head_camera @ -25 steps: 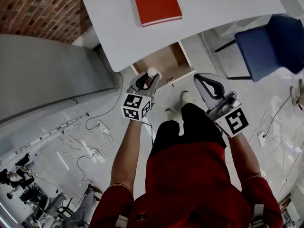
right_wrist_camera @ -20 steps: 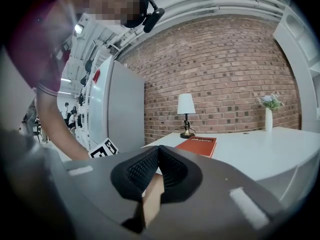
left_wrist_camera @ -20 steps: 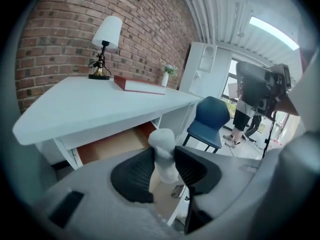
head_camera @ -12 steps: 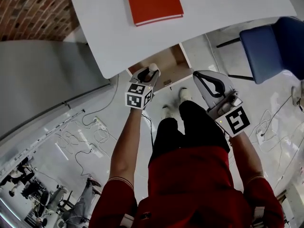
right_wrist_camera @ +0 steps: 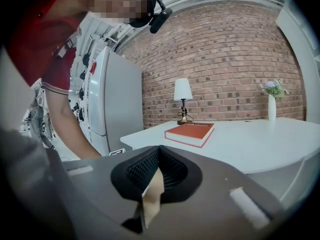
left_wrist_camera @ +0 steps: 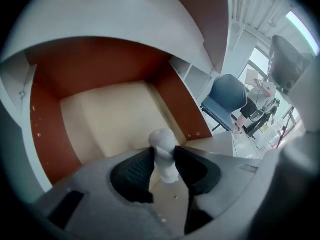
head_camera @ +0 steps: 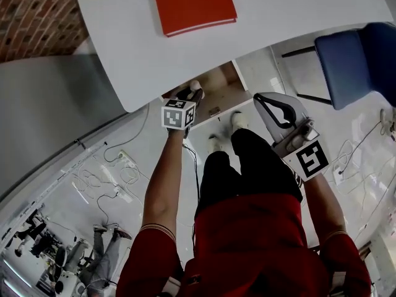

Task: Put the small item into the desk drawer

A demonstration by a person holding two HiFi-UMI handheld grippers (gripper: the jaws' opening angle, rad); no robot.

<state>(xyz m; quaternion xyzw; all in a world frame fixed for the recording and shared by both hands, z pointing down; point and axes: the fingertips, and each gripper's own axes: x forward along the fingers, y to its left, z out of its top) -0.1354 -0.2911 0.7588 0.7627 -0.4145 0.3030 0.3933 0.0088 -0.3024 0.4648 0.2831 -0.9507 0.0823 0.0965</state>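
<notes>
Desk [head_camera: 291, 17]: white top, rounded corner.
On the desk: red book [head_camera: 193, 4] lying flat; small lamp [right_wrist_camera: 182, 100] just behind it; slim white vase [right_wrist_camera: 271, 107] of flowers well apart from both.
Drawer [left_wrist_camera: 106, 118]: pulled open under the desk's near edge, pale wood bottom, red-brown walls.
Floor [head_camera: 127, 142]: glossy white, loose white cables [head_camera: 102, 187] strewn at left, blue chair [head_camera: 356, 57] standing at right.

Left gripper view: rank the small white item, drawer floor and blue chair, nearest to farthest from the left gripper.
1. small white item: clamped between the left gripper's jaws.
2. drawer floor: directly below and ahead.
3. blue chair: far right, out in the room.
</notes>
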